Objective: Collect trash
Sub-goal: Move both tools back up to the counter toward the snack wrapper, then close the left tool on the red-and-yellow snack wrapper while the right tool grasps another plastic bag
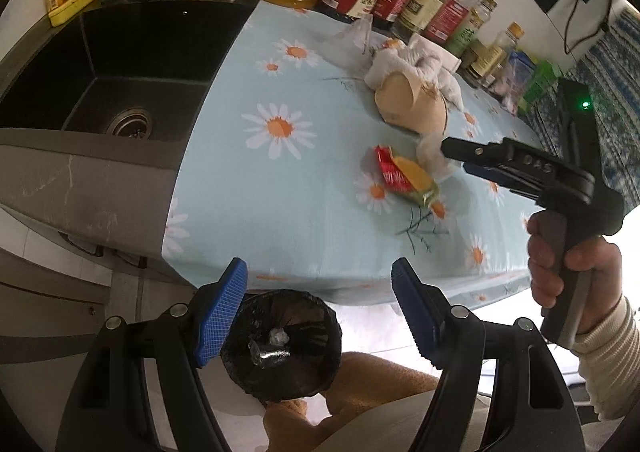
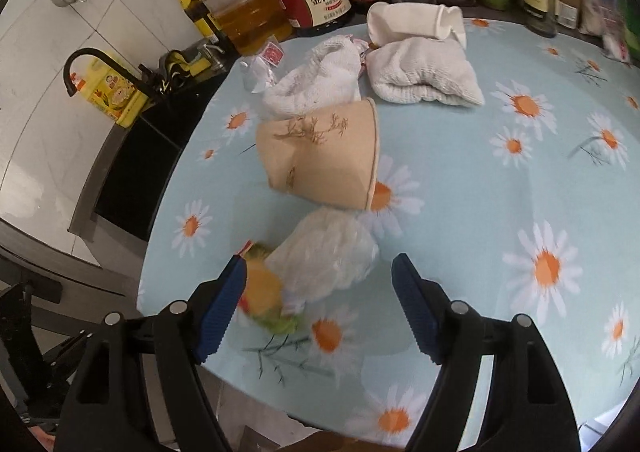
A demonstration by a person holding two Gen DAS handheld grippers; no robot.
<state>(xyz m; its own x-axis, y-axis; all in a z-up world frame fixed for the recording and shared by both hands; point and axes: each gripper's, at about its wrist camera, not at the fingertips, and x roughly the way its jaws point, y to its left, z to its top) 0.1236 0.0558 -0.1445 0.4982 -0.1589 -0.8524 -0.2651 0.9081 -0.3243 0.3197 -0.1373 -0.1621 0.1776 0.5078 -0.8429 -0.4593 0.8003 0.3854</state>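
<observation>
Two grippers stand open, holding nothing: the left gripper (image 1: 318,312) hovers over the bin (image 1: 280,344) below the near table edge, the right gripper (image 2: 318,312) above the clear plastic wad (image 2: 324,252) (beside a brown cup (image 2: 320,155)).

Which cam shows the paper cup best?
Right wrist: the paper cup lies on its side mid-frame, large, with its twig print and rim clear. The left wrist view shows the cup small, farther off, against the white cloths.
</observation>
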